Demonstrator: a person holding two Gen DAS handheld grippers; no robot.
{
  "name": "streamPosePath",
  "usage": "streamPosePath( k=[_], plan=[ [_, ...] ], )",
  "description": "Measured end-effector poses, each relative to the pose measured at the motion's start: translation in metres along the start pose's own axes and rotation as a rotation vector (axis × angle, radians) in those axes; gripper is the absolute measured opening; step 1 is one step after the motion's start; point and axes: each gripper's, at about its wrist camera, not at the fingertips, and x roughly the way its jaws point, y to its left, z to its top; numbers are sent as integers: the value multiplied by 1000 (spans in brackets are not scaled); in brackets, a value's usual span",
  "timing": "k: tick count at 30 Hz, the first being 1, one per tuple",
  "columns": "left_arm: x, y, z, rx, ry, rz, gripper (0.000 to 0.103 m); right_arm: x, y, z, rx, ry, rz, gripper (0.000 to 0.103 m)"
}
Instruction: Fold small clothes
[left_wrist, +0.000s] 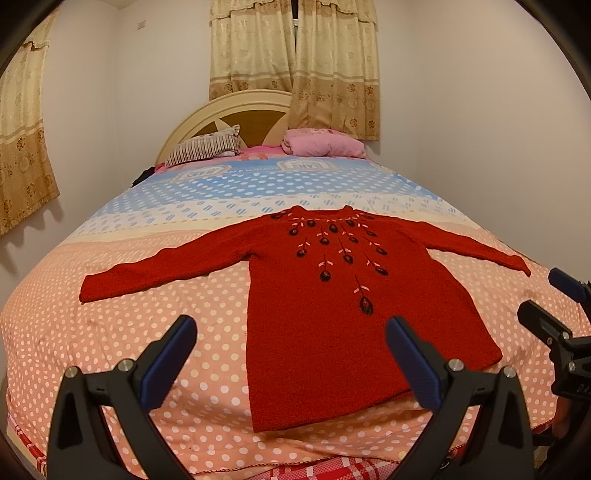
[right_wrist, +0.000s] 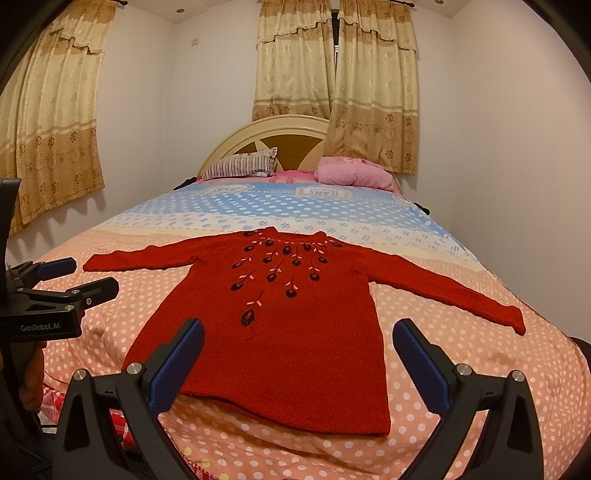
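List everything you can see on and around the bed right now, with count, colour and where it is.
sweater: one, red with dark flower embroidery, spread flat near the foot of the bed, sleeves out
bedspread: one, pink and blue with white dots, covering the bed
striped pillow: one, brown and white, by the headboard, left
pink pillow: one, pink, by the headboard, right
headboard: one, cream and brown, against the far wall
curtains: beige, behind the headboard and on the left wall
left gripper: black, blue pads, open
right gripper: black, blue pads, open
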Motion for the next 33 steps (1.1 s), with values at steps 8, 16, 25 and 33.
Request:
streamPosePath(
  k=[8, 16, 25, 33],
  plan=[
    [0, 0, -1, 1, 1, 1, 103, 0, 0, -1, 0, 2, 0, 102],
    [1, 2, -3, 2, 6, 4, 103, 1, 0, -1, 2, 9, 2, 102],
    [2, 2, -4, 2, 6, 4, 103, 2, 0, -3, 0, 9, 3, 102],
    [1, 2, -4, 0, 6, 5, 103, 2, 0, -3, 0, 9, 4, 102]
  ],
)
